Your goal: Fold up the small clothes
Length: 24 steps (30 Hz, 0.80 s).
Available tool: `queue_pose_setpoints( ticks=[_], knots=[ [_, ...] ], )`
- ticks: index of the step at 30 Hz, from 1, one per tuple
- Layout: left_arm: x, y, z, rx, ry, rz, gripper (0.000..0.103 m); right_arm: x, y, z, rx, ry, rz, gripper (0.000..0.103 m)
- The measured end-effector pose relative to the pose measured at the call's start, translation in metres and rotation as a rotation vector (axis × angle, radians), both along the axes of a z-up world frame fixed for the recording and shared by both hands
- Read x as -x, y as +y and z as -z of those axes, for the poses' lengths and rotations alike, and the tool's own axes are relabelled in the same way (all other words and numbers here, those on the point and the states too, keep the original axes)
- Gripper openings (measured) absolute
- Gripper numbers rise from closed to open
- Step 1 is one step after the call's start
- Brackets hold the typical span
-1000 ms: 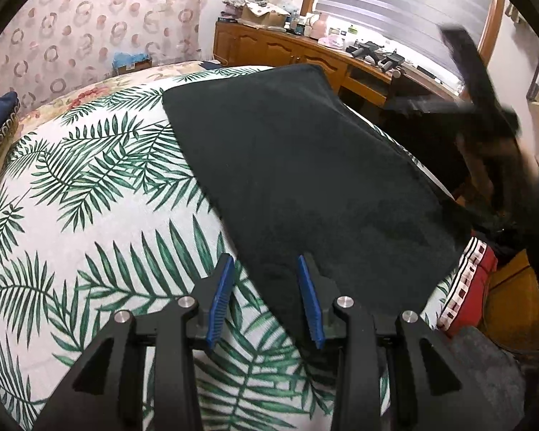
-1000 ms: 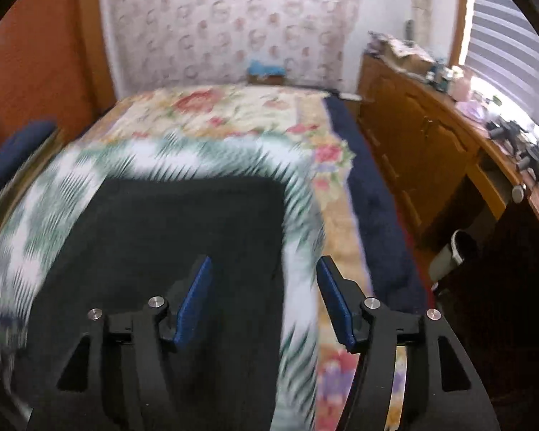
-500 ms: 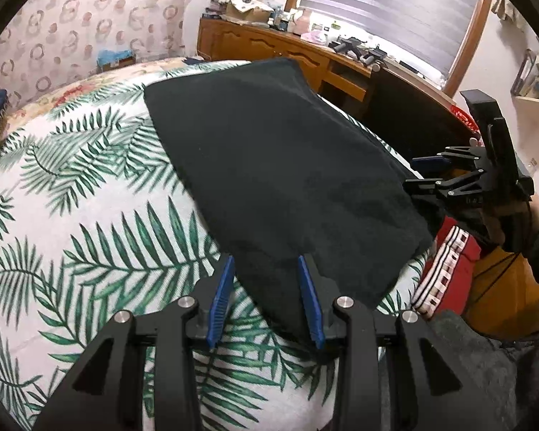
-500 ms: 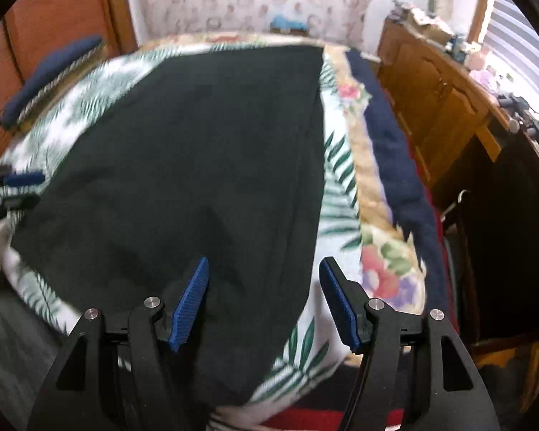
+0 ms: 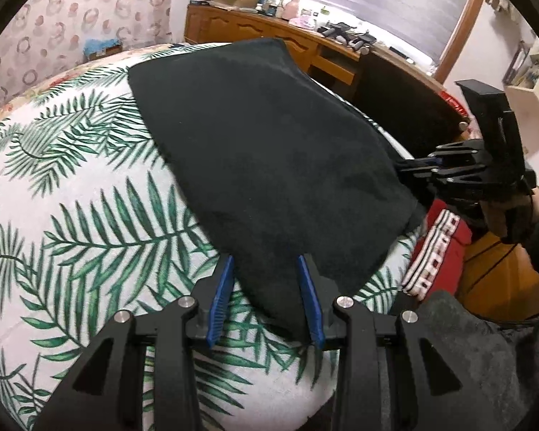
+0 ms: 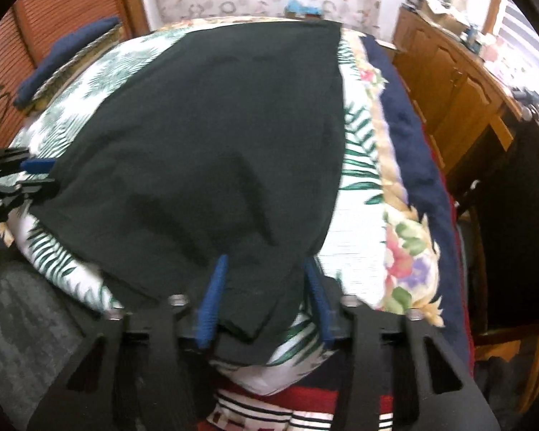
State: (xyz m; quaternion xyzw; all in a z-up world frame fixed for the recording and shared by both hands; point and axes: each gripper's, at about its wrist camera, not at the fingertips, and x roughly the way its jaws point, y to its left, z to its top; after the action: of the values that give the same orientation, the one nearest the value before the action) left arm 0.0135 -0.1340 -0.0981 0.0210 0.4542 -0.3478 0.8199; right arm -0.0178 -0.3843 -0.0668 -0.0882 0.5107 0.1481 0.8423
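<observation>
A dark green, near-black cloth (image 5: 269, 151) lies spread flat on a bed with a palm-leaf cover (image 5: 72, 197); it also shows in the right wrist view (image 6: 215, 143). My left gripper (image 5: 266, 280) is open, its blue pads on either side of the cloth's near left corner. My right gripper (image 6: 266, 283) is open around the cloth's near right corner, which lies between its pads. The right gripper also shows in the left wrist view (image 5: 413, 167) at the cloth's right edge. The left gripper shows in the right wrist view (image 6: 36, 174) at the cloth's left corner.
A wooden dresser (image 5: 269, 32) with clutter stands along the far wall under a blinded window. A navy blanket (image 6: 406, 125) runs along the bed's right side. A red striped cloth (image 5: 438, 248) hangs at the bed's near edge. A navy pillow (image 6: 68, 50) lies far left.
Both grippers have moved in to the cloth's near corners. The right gripper swung down from above the bed to the near right corner; the left crept forward onto its corner.
</observation>
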Motion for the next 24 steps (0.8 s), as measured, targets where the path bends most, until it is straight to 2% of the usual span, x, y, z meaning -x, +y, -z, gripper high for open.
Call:
queue_pose_setpoints(
  ticks=[1, 2, 3, 6, 10, 16, 20, 24],
  knots=[
    [-0.001, 0.001, 0.0, 0.017, 0.009, 0.011, 0.012, 0.001, 0.003, 0.0, -0.007, 0.003, -0.015, 0.016],
    [-0.001, 0.001, -0.001, 0.031, 0.011, 0.017, 0.01, 0.002, 0.006, 0.0, -0.019, 0.006, -0.037, 0.008],
    [-0.002, 0.002, -0.003, 0.04, 0.006, 0.019, 0.002, 0.002, 0.007, 0.0, -0.024, 0.006, -0.044, 0.006],
    [-0.006, 0.009, -0.02, 0.117, -0.019, 0.014, 0.001, 0.004, 0.007, -0.009, -0.06, -0.035, -0.071, 0.005],
    [-0.023, 0.018, -0.057, 0.163, -0.09, -0.03, 0.0, -0.001, 0.0, -0.044, -0.122, -0.139, -0.071, 0.004],
    [-0.088, 0.025, -0.1, 0.191, -0.171, -0.098, 0.0, -0.043, 0.002, -0.092, -0.137, -0.292, -0.094, 0.004],
    [-0.146, 0.03, -0.103, 0.173, -0.172, -0.165, 0.0, -0.092, 0.005, -0.104, -0.152, -0.347, -0.087, 0.004],
    [-0.193, 0.026, -0.09, 0.128, -0.149, -0.206, 0.001, -0.15, 0.001, -0.1, -0.181, -0.346, -0.043, 0.004]
  ],
)
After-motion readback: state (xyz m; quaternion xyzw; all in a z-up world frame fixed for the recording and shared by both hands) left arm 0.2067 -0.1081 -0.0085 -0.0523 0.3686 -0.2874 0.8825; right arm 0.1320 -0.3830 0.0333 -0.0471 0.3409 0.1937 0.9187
